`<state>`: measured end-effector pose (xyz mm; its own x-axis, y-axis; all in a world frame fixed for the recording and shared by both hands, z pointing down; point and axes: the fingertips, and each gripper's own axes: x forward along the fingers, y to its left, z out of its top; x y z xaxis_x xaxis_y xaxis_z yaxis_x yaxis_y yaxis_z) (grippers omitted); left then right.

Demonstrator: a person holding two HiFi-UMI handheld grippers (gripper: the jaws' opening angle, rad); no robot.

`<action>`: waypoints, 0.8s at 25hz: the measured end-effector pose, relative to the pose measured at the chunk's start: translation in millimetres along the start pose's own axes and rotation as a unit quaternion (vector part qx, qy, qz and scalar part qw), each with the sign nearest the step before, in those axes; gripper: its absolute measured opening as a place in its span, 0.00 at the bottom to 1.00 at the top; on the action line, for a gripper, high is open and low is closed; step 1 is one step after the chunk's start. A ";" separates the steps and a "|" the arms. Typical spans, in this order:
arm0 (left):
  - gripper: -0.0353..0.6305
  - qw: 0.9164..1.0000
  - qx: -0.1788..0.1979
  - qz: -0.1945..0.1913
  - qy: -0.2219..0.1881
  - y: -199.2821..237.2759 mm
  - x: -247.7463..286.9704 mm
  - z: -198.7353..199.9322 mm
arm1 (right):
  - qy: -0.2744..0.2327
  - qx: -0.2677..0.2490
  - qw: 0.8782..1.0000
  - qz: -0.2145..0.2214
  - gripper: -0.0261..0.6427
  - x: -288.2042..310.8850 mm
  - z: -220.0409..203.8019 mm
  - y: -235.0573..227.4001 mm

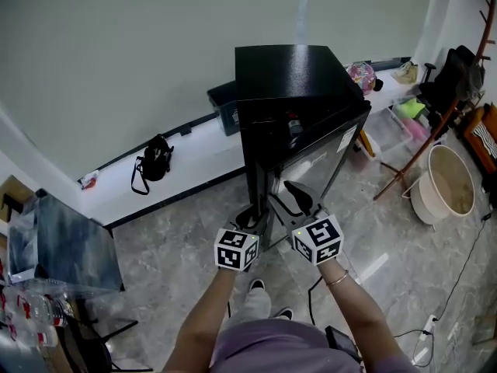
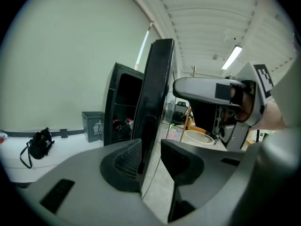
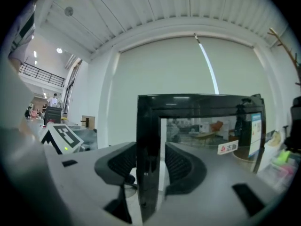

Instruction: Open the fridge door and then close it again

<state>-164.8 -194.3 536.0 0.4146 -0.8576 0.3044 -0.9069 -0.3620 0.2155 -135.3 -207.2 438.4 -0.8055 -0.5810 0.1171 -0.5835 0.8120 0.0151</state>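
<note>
While swung out from the boxy black metal fridge, stands upright dead ahead as a black-framed glass door, free edge vertical. Straddles that edge loosely with the left gripper, jaws slightly apart, clamping nothing. Brackets it likewise with the right gripper, jaws narrowly parted, a thin gap showing; probably the better-placed hand for swinging it shut.

Fridge door — glossy black
</note>
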 end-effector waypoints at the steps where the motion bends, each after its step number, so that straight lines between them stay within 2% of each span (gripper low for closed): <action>1: 0.22 1.000 0.001 0.001 0.005 3.9 3.8 0.6 | -0.001 0.004 1.000 -0.002 0.33 1.2 -0.2 -0.9; 11: 0.19 1.000 0.002 0.022 0.011 51.5 36.7 19.0 | 0.012 0.049 0.997 -0.053 0.32 9.0 -20.1 -35.5; 20: 0.18 1.000 0.006 0.022 0.012 80.8 60.1 32.5 | 0.034 0.079 0.993 -0.078 0.31 20.9 -45.7 -50.1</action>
<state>-215.6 -287.0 541.5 0.3762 -0.8634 0.3363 -0.9250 -0.3290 0.1901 -118.2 -257.4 485.4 -0.6984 -0.6894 0.1921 -0.7138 0.6904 -0.1175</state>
